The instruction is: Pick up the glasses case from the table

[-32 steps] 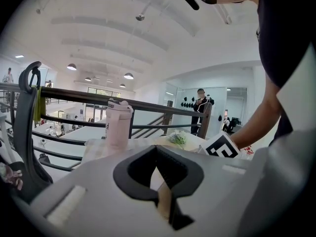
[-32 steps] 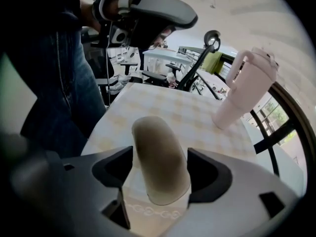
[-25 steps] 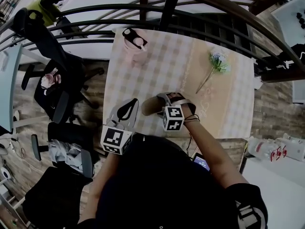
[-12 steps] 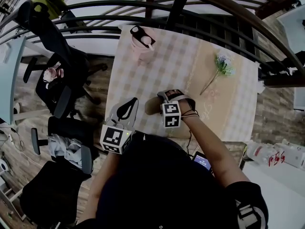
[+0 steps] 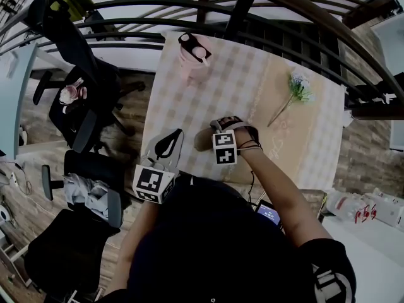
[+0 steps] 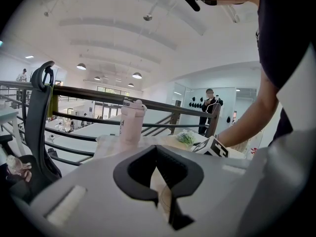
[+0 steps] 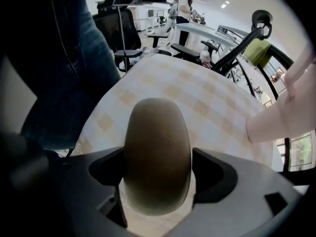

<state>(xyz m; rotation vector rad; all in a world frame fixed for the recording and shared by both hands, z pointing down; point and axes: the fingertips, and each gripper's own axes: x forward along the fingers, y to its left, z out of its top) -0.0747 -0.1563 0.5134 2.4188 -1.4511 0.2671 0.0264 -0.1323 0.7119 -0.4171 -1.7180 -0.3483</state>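
The tan oval glasses case (image 7: 157, 157) lies on the checked tablecloth (image 5: 189, 106) near the table's front edge. In the head view only its left end (image 5: 202, 141) shows beside my right gripper (image 5: 216, 135). That gripper (image 7: 157, 174) points steeply down over the case, its jaws spread wide on either side of it. A sliver of cloth shows between the case and the right jaw, so the pads do not squeeze it. My left gripper (image 5: 169, 142) rests at the table's front left edge, shut and empty, its tips (image 6: 157, 149) meeting.
A pink bottle (image 5: 192, 54) stands at the table's far left corner. An artificial flower (image 5: 291, 93) lies at the far right. A dark railing (image 5: 265, 24) runs behind the table. Office chairs (image 5: 76, 112) stand to the left, beyond the table edge.
My right gripper has tipped further down over the case and now covers more of it. Left gripper has not moved.
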